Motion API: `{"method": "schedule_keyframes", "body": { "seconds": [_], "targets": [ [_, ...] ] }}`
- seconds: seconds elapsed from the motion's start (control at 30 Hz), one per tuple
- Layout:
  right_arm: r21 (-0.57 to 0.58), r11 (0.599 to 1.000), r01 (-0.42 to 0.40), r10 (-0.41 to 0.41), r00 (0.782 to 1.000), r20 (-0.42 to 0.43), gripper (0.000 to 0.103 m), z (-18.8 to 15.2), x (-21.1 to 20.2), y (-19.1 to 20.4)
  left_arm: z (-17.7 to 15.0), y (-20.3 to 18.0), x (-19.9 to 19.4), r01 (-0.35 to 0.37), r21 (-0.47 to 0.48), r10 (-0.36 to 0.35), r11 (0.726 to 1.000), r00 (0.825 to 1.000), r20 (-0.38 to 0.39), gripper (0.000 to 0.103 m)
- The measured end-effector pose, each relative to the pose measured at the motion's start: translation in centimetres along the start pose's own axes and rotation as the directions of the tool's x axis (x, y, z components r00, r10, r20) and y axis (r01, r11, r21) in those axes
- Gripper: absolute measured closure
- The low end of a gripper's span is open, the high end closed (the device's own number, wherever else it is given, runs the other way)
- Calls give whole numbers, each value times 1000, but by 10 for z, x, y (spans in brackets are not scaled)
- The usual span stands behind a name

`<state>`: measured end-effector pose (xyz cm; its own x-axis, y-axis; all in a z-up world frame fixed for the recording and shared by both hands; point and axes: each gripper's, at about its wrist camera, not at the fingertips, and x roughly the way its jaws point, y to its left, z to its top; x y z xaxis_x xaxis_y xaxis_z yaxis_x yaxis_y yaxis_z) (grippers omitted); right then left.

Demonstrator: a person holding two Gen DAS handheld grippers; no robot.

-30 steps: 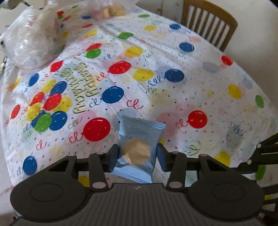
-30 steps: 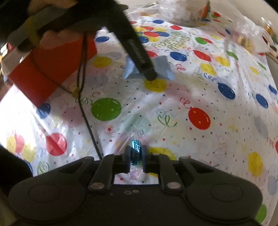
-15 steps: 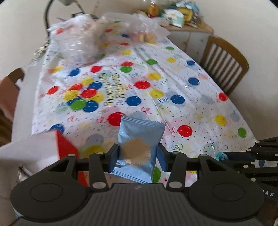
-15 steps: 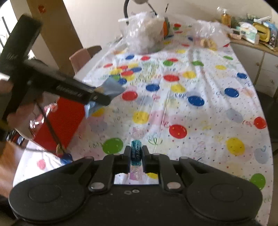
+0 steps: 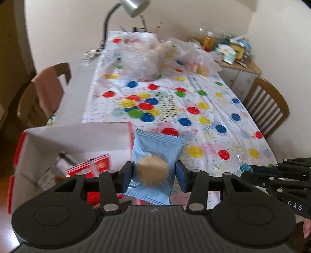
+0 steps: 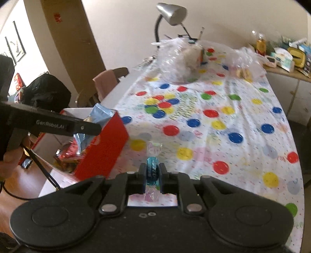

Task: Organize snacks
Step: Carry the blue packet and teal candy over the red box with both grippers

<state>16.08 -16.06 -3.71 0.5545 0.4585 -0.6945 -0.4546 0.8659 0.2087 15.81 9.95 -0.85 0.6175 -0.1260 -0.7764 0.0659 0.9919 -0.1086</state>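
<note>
The left gripper [image 5: 154, 174] is clamped on a light blue snack packet [image 5: 155, 165] printed with a round tan biscuit, its two pads pressing the packet's sides and holding it upright in the air. The packet hangs at the right-hand rim of an open box [image 5: 73, 136], red outside and white inside, where red-and-white wrappers [image 5: 91, 166] already lie. The right gripper [image 6: 152, 172] pinches a small teal wrapped candy [image 6: 152, 171] between nearly closed fingers, the clear twisted ends poking out above and below. It is held above the balloon-print birthday tablecloth [image 6: 223, 116], just right of the box [image 6: 105, 144]. Farther off sit clear plastic bags [image 6: 180, 56], a desk lamp [image 6: 171, 13] and wooden chairs [image 5: 266, 105].
</note>
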Motion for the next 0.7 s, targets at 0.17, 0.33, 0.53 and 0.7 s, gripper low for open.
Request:
{"method": "schedule_keyframes", "body": {
  "seconds": [0.17, 0.33, 0.53, 0.7],
  "targets": [
    [-38, 999, -20, 21, 1000, 14, 92, 12, 5, 37, -12, 38, -19, -51, -52, 52, 997, 998, 27, 57],
    [-74, 996, -46, 47, 999, 18, 92, 20, 16, 76, -18, 79, -32, -84, -99, 87, 992, 996, 31, 57],
    [-112, 991, -72, 74, 997, 9, 92, 31, 39, 119, -26, 125, -39, -125, -135, 129, 983, 991, 26, 57],
    [-149, 985, -88, 87, 996, -13, 93, 38, 66, 151, -33, 158, -25, -176, -143, 176, 974, 984, -14, 57]
  ]
}}
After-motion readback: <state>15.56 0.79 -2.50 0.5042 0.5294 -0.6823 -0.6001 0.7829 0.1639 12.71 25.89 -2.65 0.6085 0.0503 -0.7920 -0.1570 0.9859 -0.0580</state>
